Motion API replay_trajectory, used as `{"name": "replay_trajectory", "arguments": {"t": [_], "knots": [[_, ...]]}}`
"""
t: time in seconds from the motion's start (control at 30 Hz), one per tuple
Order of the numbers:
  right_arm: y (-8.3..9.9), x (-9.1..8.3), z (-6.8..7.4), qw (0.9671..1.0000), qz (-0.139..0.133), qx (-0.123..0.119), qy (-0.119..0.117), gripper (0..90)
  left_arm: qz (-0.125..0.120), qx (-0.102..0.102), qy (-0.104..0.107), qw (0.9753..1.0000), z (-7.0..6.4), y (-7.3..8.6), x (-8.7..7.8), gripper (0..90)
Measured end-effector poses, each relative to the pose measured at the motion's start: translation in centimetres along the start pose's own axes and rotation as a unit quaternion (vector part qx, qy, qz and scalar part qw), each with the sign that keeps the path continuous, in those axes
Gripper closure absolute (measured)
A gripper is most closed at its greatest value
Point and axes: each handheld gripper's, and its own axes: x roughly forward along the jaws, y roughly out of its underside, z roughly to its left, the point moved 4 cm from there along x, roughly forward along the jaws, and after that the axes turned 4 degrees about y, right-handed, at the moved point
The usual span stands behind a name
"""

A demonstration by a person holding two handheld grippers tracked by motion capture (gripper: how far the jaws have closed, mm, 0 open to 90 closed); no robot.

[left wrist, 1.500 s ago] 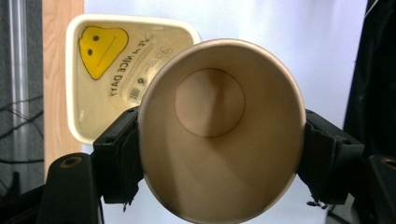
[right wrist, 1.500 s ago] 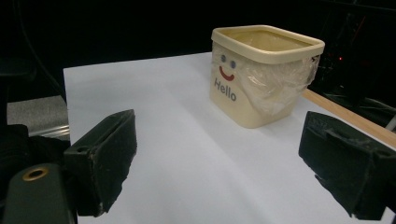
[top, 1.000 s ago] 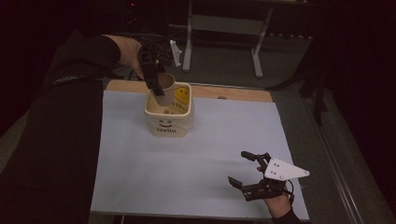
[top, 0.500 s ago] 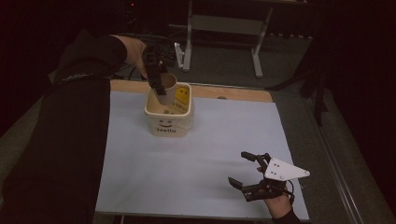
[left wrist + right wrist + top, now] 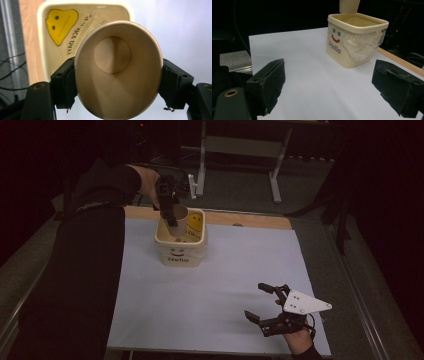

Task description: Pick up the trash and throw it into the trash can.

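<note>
My left gripper (image 5: 171, 220) is shut on a tan paper cup (image 5: 180, 214), held upright over the back of a cream square bin (image 5: 180, 256) printed with a smiley and "Hello". In the left gripper view the jaws squeeze the empty cup (image 5: 117, 70) from both sides, flattening its rim into an oval, and the bin's rim (image 5: 41, 37) lies below it. My right gripper (image 5: 256, 300) stands open above the sheet at the front right, holding nothing. The right gripper view looks between my right gripper's (image 5: 332, 87) wide jaws toward the bin (image 5: 352, 47), with the cup's base (image 5: 349, 6) above it.
A white sheet (image 5: 225, 280) covers the table, and a wooden strip (image 5: 250, 220) shows along its far edge. The bin has a clear plastic liner (image 5: 362, 42) folded over its rim. Metal stand legs (image 5: 272, 180) rise behind the table. A dark sleeve (image 5: 90, 250) crosses the left side.
My left gripper has sunk slightly with the cup toward the bin's opening. My right gripper has stayed where it was, open.
</note>
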Motion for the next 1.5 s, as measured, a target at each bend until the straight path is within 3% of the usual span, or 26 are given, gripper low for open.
{"name": "replay_trajectory", "arguments": {"t": [0.53,0.6,0.63,0.67,0.7,0.73,0.8,0.83,0.9,0.93,1.03,1.23,1.5], "knots": [[0.1,0.1,0.1,1.0000,0.004,-0.002,-0.002,11.4,0.003,-0.012,0.009,0.9999,0.7,0.5,2.0,25.0],[0.1,0.1,0.1,1.0000,0.004,-0.002,-0.003,11.4,-0.002,-0.007,-0.004,1.0000,0.8,0.5,2.0,22.5],[0.1,0.1,0.1,1.0000,0.005,-0.002,-0.003,11.4,-0.004,-0.012,-0.006,0.9999,0.9,0.5,2.0,21.8],[0.1,0.1,0.1,1.0000,0.005,-0.001,-0.003,11.4,-0.002,-0.033,-0.006,0.9994,1.1,0.4,2.1,20.6],[0.1,0.1,0.1,1.0000,0.005,-0.002,-0.003,11.4,-0.002,-0.033,-0.006,0.9994,1.1,0.4,2.1,19.2],[0.1,0.1,0.1,1.0000,0.005,-0.002,-0.003,11.4,-0.007,-0.053,-0.008,0.9986,1.4,0.3,2.1,13.0],[0.1,0.1,0.1,1.0000,0.005,-0.002,-0.003,11.4,-0.007,-0.052,-0.016,0.9985,1.4,0.2,2.1,8.8],[0.1,0.1,0.1,1.0000,0.004,-0.002,-0.002,11.4,-0.008,-0.059,-0.017,0.9981,1.5,0.2,2.1,0.3],[0.1,0.1,0.1,1.0000,0.004,-0.003,-0.003,11.4,0.001,-0.075,-0.021,0.9970,1.7,0.1,2.2,0.3],[0.1,0.1,0.1,1.0000,0.004,-0.003,-0.003,11.4,-0.009,-0.063,-0.030,0.9975,1.6,0.1,2.1,0.3],[0.0,0.1,0.1,1.0000,0.004,-0.003,-0.003,11.4,-0.018,-0.062,-0.029,0.9975,1.6,0.0,2.0,0.3],[0.0,0.1,0.1,1.0000,0.004,-0.004,-0.003,11.4,-0.010,-0.051,-0.031,0.9982,1.1,0.3,2.2,0.4],[0.0,0.2,0.2,1.0000,0.005,-0.005,-0.003,11.4,-0.014,-0.050,-0.031,0.9981,0.5,0.5,2.2,0.4]]}}
